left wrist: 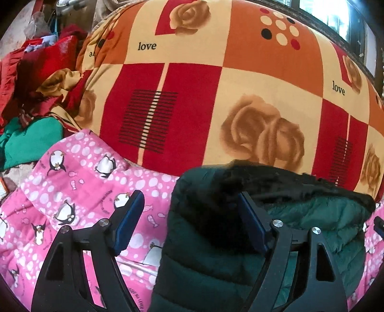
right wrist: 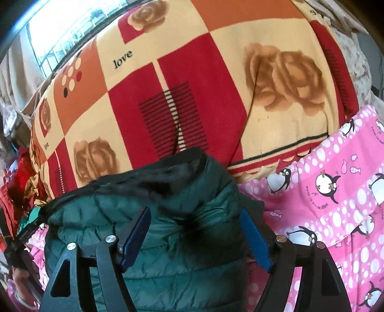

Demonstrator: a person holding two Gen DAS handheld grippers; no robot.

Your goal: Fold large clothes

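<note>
A dark green quilted puffer jacket (left wrist: pixel 206 242) with a black fur trim lies on a pink penguin-print quilt (left wrist: pixel 72 182). My left gripper (left wrist: pixel 189 211) is open, its jaws wide apart over the jacket's left edge, holding nothing. In the right wrist view the same jacket (right wrist: pixel 182 242) lies bunched under my right gripper (right wrist: pixel 195 223), which is also open, its blue pads either side of the jacket's upper part near the fur trim (right wrist: pixel 153 177). The pink quilt (right wrist: pixel 336 204) shows at right.
A big red, orange and cream rose blanket (left wrist: pixel 216 79) lies behind the jacket, also in the right wrist view (right wrist: pixel 192 84). A heap of red and green clothes (left wrist: pixel 31 96) lies at the left. A window (left wrist: pixel 336 16) is behind the bed.
</note>
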